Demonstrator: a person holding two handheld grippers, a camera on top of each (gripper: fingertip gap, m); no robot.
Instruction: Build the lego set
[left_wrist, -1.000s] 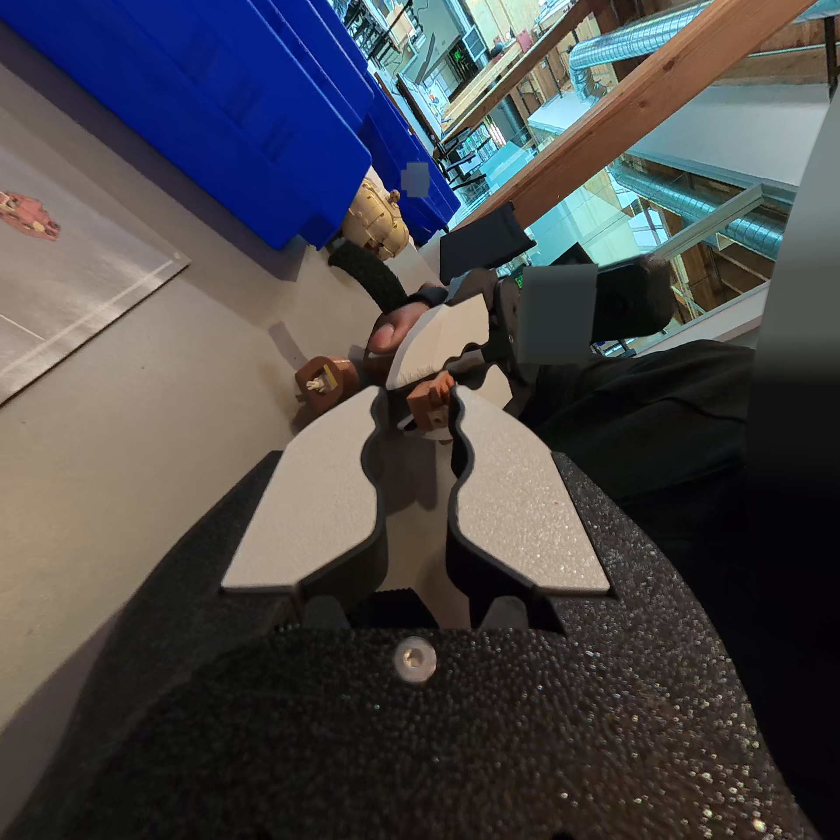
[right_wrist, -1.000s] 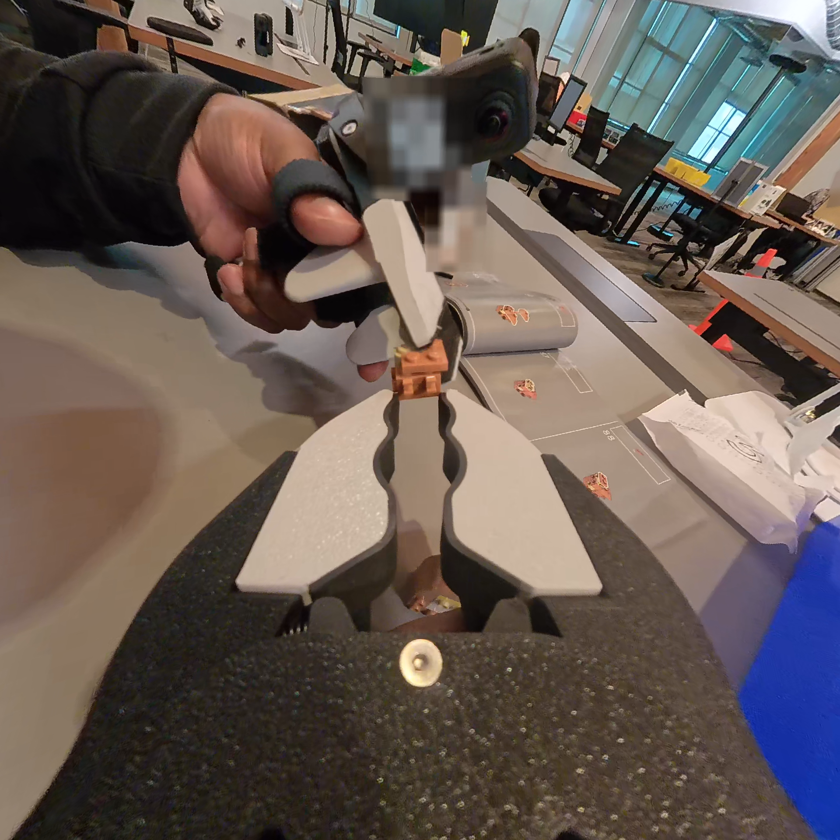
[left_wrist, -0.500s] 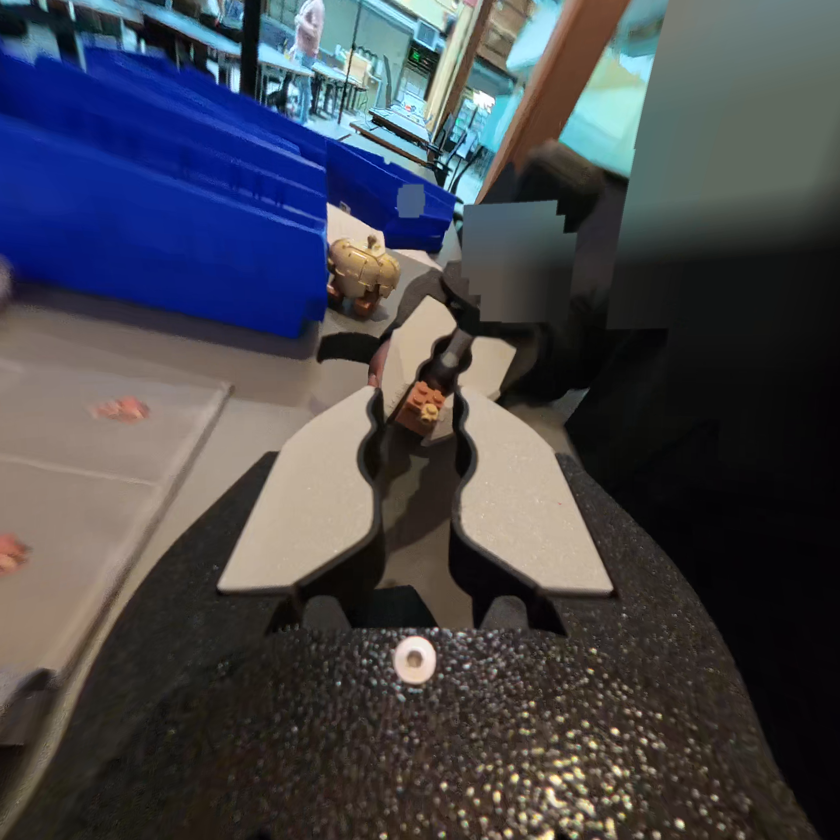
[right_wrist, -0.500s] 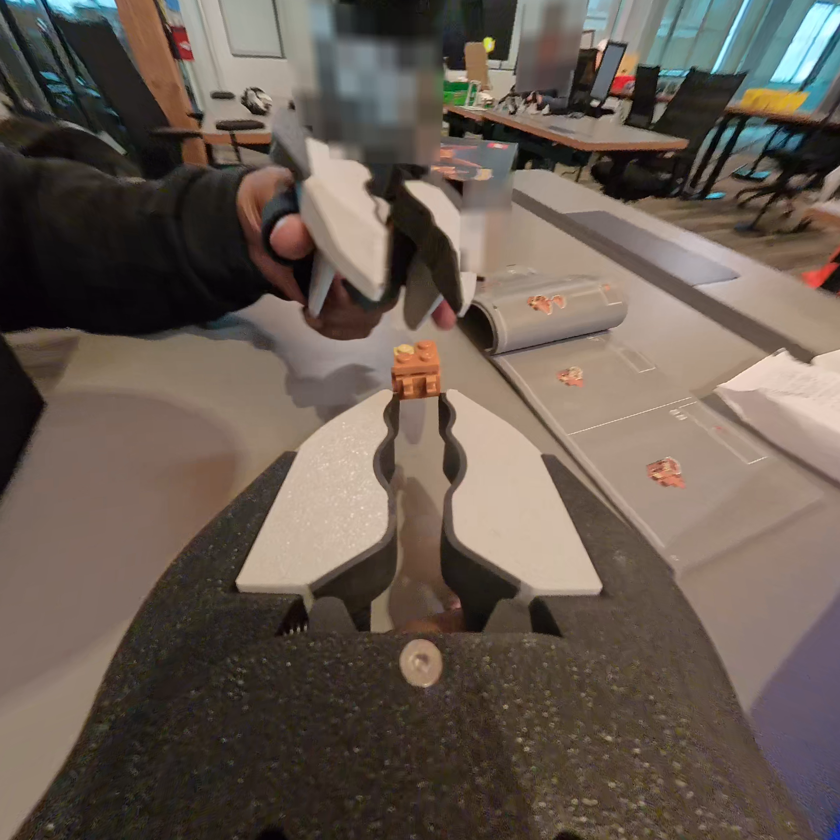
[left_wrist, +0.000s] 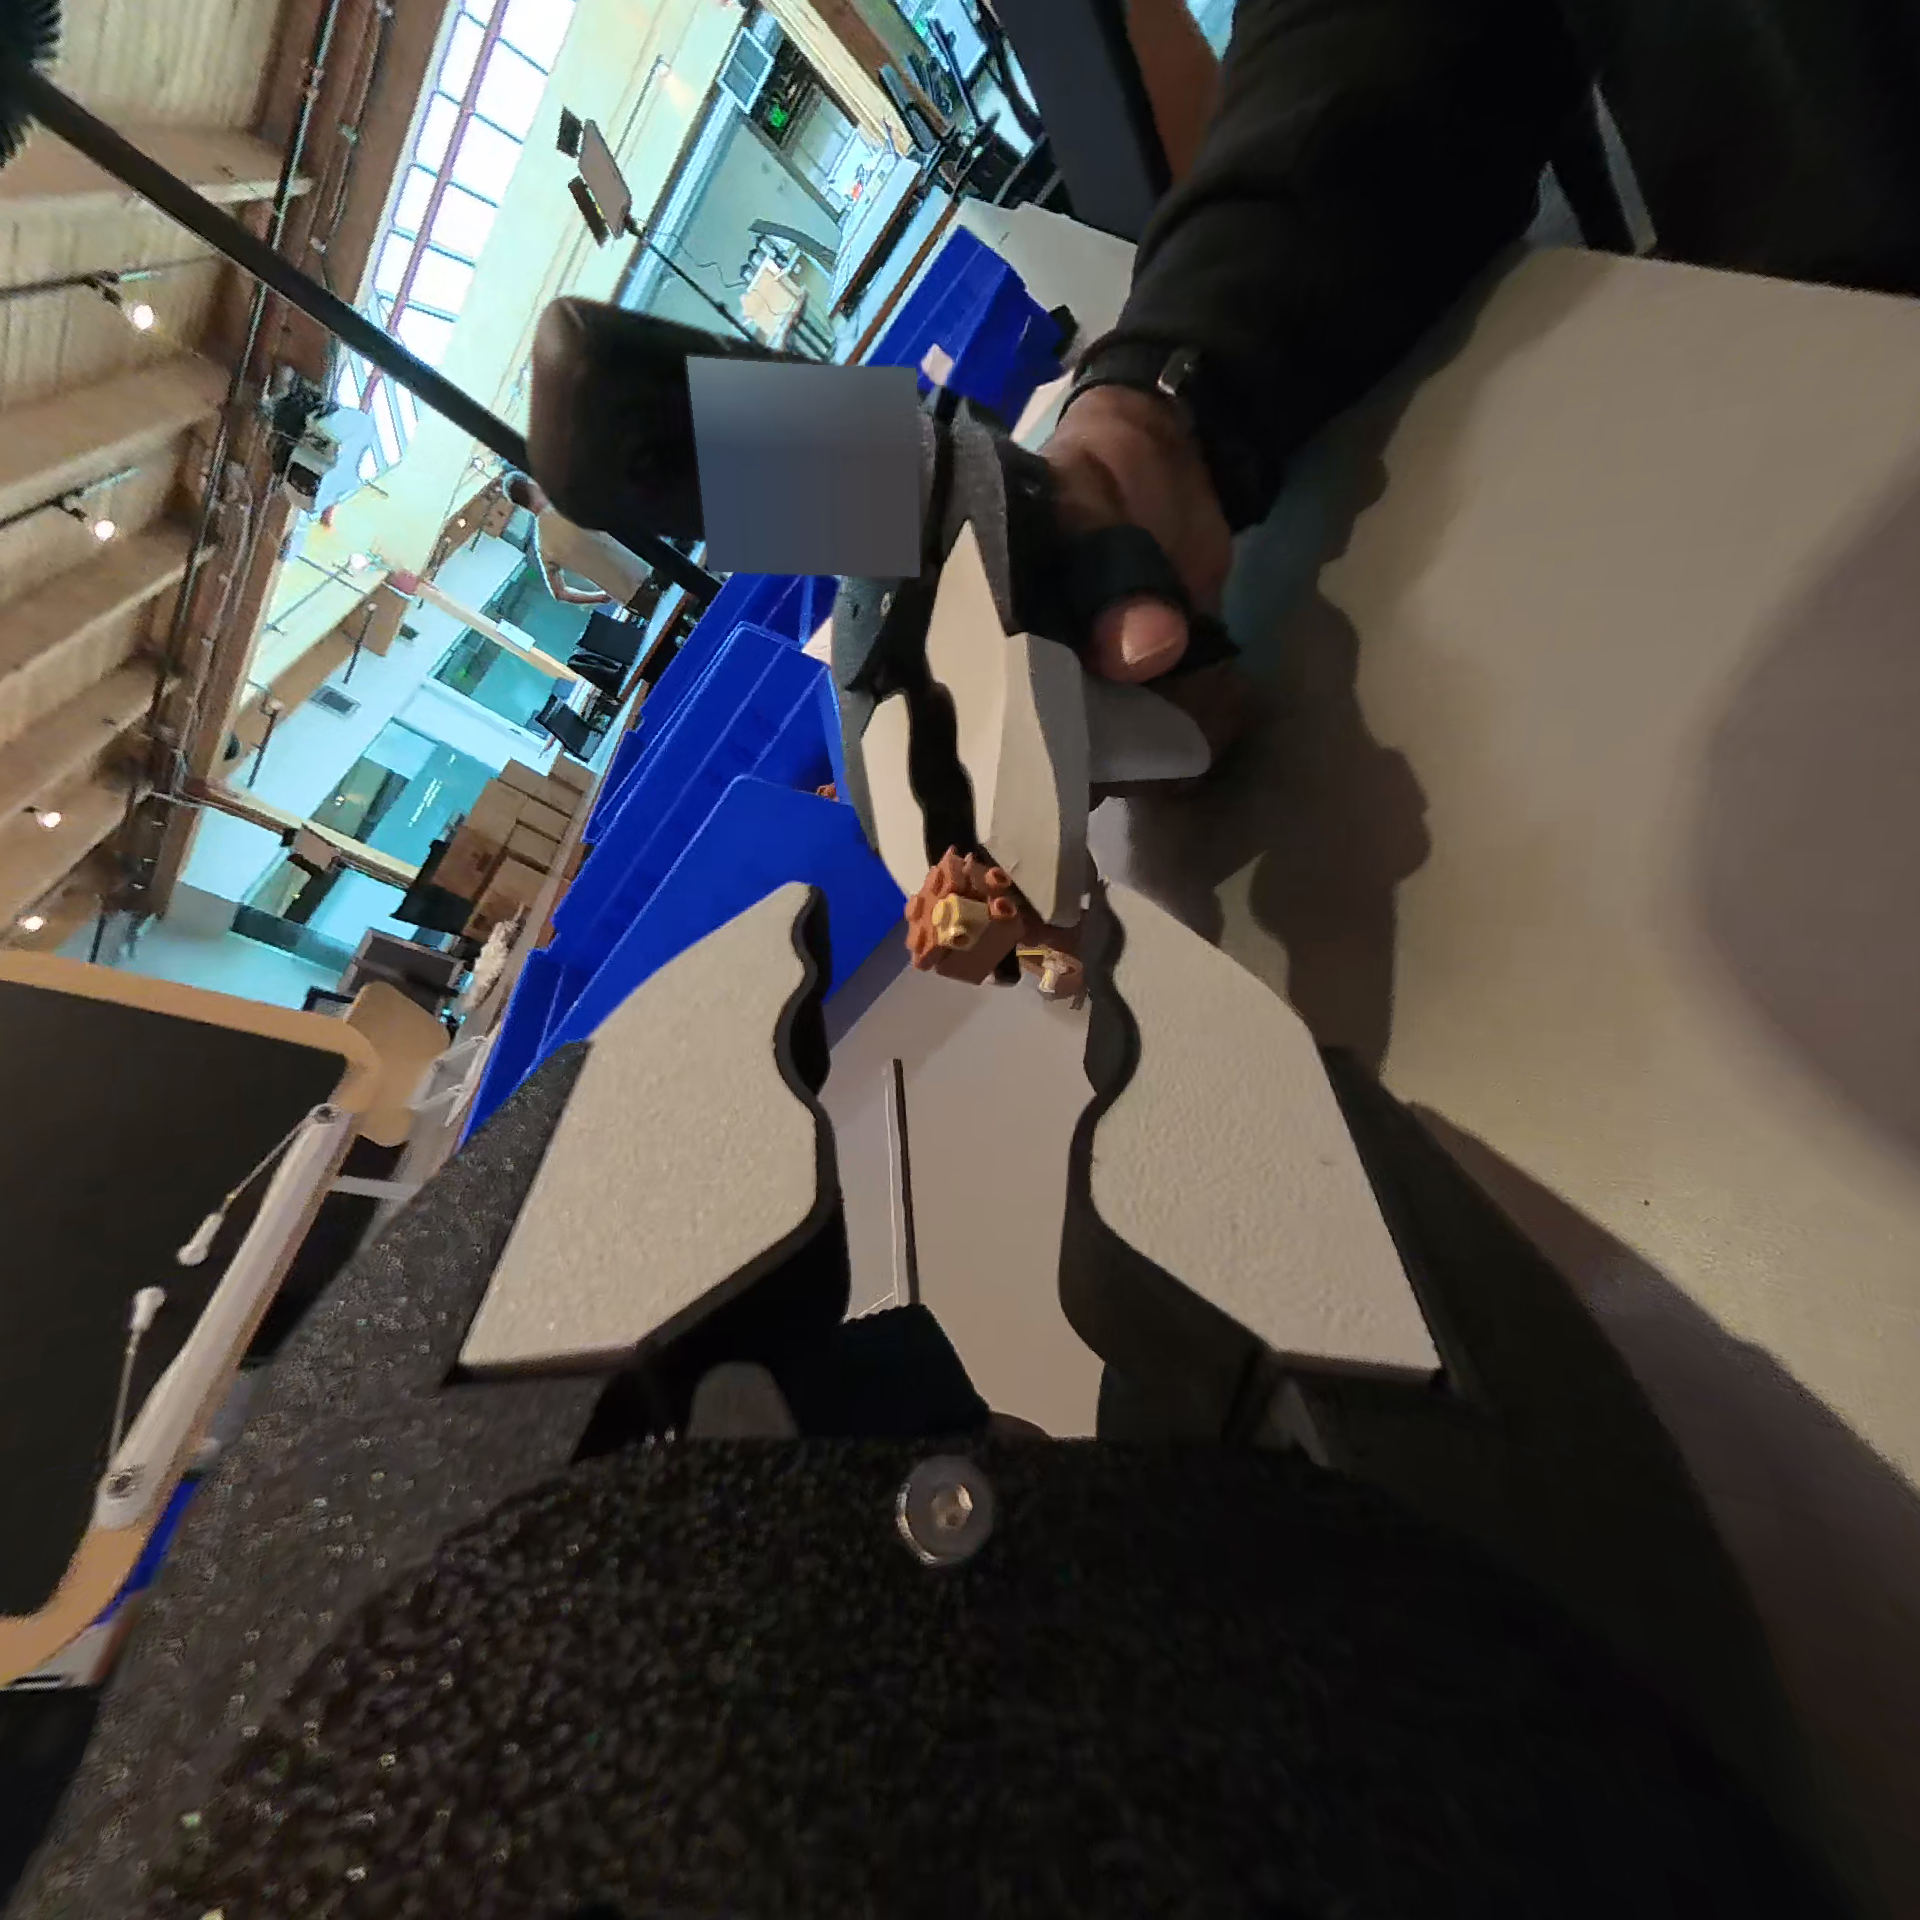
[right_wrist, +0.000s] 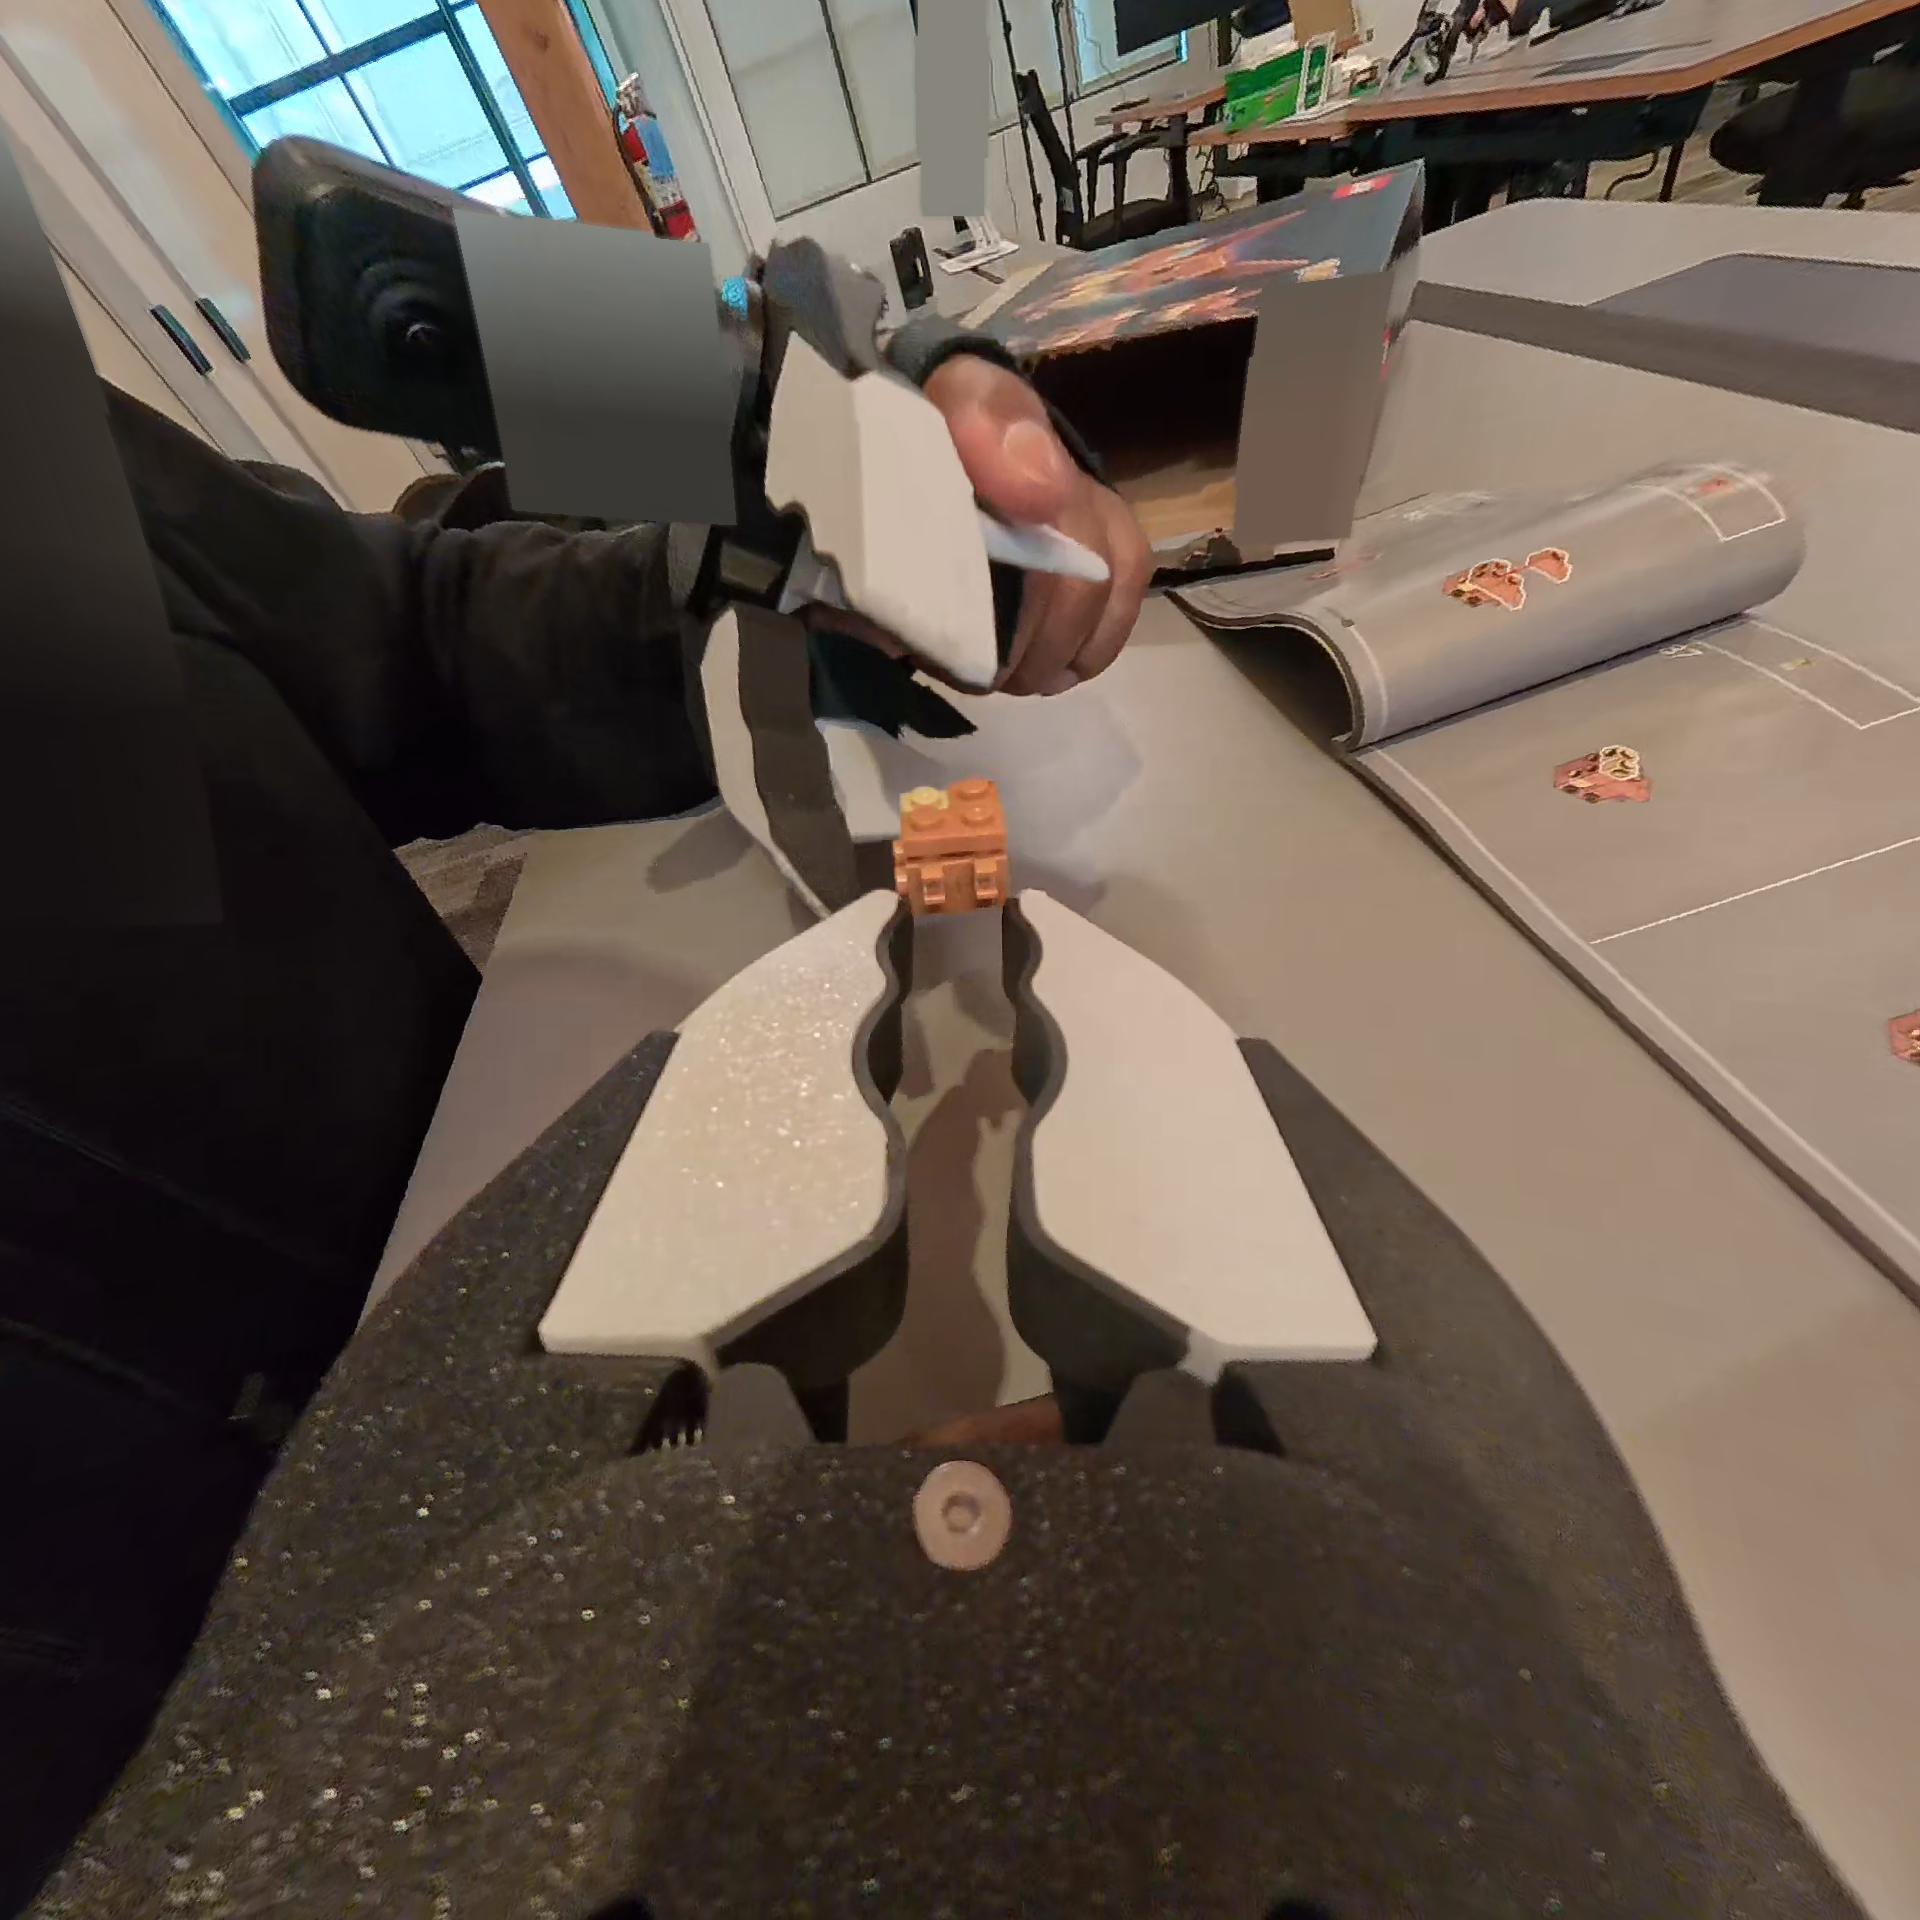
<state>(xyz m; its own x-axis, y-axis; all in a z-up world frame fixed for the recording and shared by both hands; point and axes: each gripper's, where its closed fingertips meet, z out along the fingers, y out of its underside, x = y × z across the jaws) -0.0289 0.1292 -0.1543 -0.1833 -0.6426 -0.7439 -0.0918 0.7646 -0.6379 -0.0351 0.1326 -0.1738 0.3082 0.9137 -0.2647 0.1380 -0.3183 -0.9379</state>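
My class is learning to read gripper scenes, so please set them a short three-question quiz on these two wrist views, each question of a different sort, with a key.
1. True or false: the right gripper grips a small brown brick assembly at its fingertips.
2. Multiple choice: the jaws of the left gripper are A) shut on the brick assembly, B) open, C) shut on a paper sheet.
3. Fill in: beside the open cardboard box on the grey table lies an open instruction ____.

Key: 1 true; 2 B; 3 booklet.
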